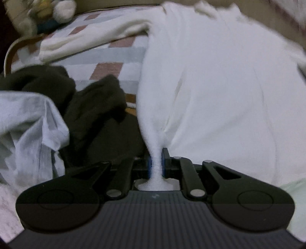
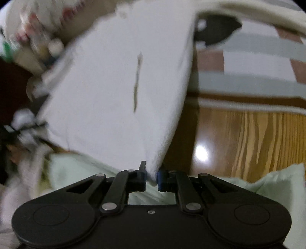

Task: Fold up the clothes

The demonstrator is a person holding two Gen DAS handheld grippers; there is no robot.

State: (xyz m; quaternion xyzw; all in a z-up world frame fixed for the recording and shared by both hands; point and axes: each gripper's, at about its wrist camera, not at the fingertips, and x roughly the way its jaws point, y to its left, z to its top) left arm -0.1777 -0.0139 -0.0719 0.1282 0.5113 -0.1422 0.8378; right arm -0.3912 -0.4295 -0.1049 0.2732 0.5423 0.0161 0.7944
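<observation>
A white garment spreads over the right half of the left wrist view, one sleeve trailing toward the far left. My left gripper is shut on a bunched edge of it, the cloth squeezed thin between the blue pads. In the right wrist view the same white garment hangs stretched and blurred, with a dark slit mark near its middle. My right gripper is shut on its lower corner.
A dark brown garment and a pale blue-white one lie heaped at the left. Beneath is a checked bedcover in grey, white and pink. A pale green cloth lies near a wooden board. Stuffed toys sit far back.
</observation>
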